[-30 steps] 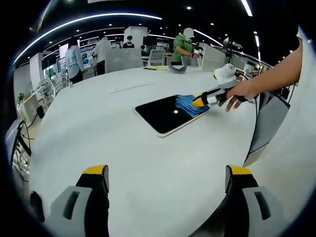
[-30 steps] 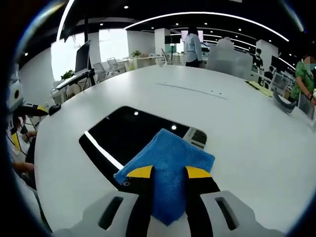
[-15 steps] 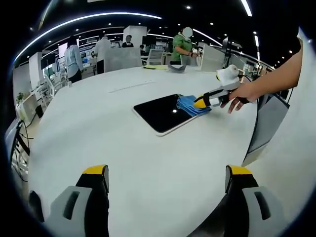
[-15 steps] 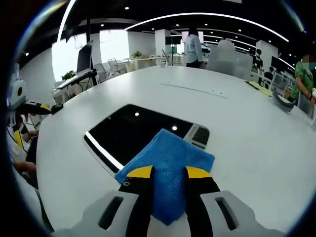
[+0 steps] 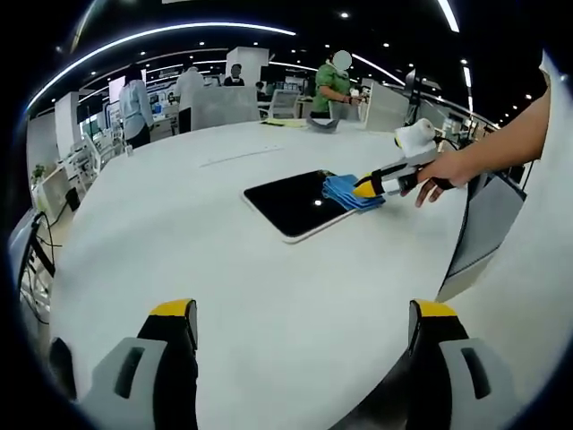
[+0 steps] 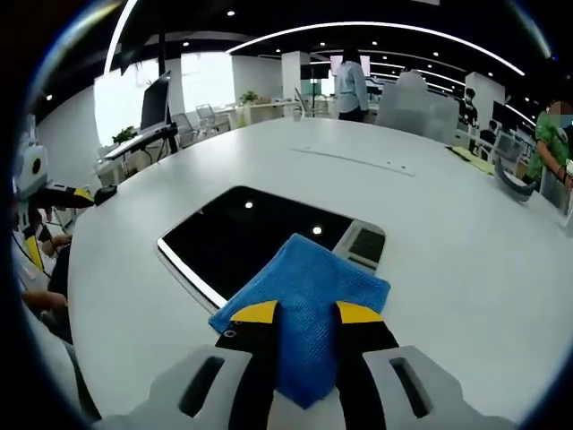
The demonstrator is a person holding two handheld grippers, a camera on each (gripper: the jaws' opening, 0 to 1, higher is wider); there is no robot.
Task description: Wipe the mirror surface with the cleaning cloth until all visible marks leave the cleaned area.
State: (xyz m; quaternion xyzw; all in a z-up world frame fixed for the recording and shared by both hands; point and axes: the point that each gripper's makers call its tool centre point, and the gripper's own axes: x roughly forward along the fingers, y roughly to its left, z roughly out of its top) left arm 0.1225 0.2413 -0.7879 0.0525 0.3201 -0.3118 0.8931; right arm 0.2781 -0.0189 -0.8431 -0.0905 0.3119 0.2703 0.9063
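One dark rectangular mirror (image 6: pixel 255 237) lies flat on the white round table (image 6: pixel 466 260), centre frame, and one blue microfibre cleaning cloth (image 6: pixel 304 309) rests on its near corner. The right gripper (image 6: pixel 300 315) is narrowed, pinching that cloth. The left gripper (image 5: pixel 304 313), at the bottom of the left gripper view, stands wide and holds nothing. That view also shows a hand (image 5: pixel 439 170) holding the right gripper at right of centre, while the right gripper view shows a grey patch (image 6: pixel 365 244) at the mirror's far end.

No text, label, brand, number or sign can be read in either view.
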